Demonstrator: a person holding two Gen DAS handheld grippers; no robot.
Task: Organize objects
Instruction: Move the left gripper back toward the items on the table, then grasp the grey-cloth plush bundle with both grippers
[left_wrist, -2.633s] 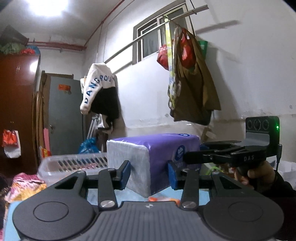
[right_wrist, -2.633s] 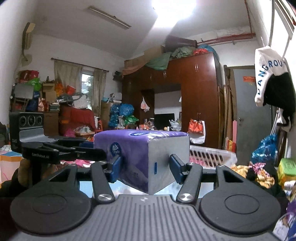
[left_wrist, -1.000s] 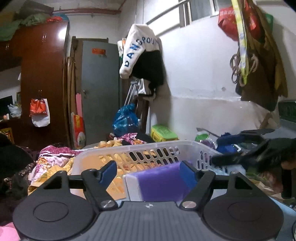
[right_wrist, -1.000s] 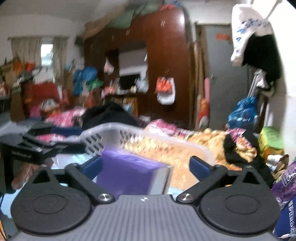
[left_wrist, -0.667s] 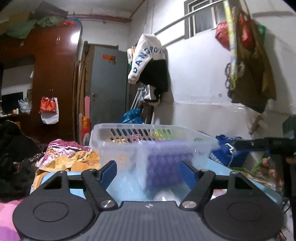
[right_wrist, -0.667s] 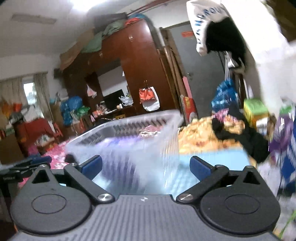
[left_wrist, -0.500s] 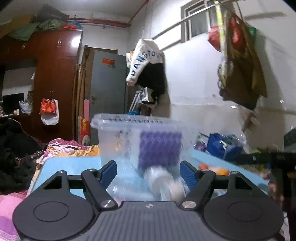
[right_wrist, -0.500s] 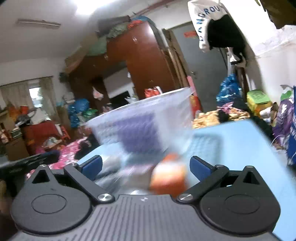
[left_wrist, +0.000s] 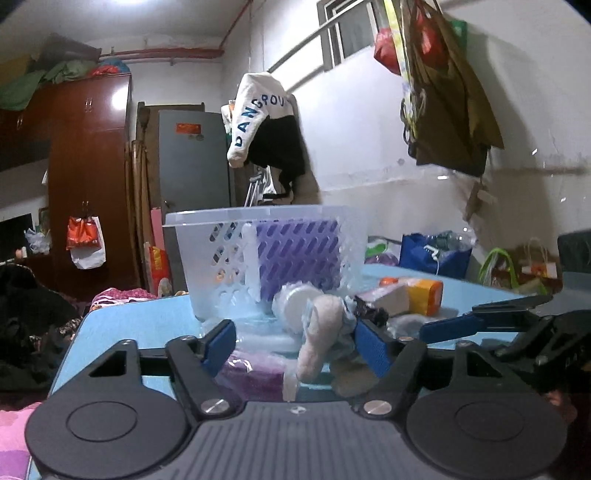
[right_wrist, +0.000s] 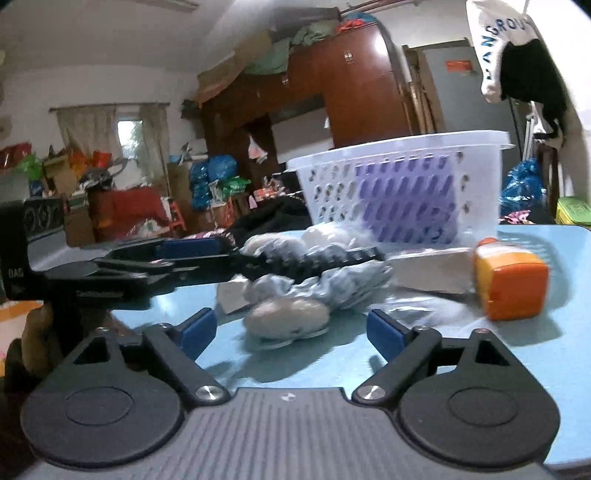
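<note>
A purple tissue pack (left_wrist: 297, 254) stands inside the clear slotted basket (left_wrist: 207, 258) on the blue table; both also show in the right wrist view, pack (right_wrist: 406, 192) and basket (right_wrist: 325, 184). My left gripper (left_wrist: 295, 349) is open, low over a pale stuffed toy (left_wrist: 319, 332) in blue cloth. My right gripper (right_wrist: 291, 330) is open, with the same toy (right_wrist: 288, 314) lying between its fingers. An orange-capped carton (right_wrist: 506, 284) lies to the right. Each gripper shows in the other's view.
A white-capped bottle (left_wrist: 295, 302) and crinkled plastic lie in front of the basket. A black strap (right_wrist: 317, 262) lies across the pile. The blue table (right_wrist: 535, 354) ends at the right. Clothes, bags and a wardrobe (left_wrist: 85, 184) surround it.
Both grippers let go of the purple pack, which now sits in the basket. They pulled back and dropped low to the loose pile in front of the basket.
</note>
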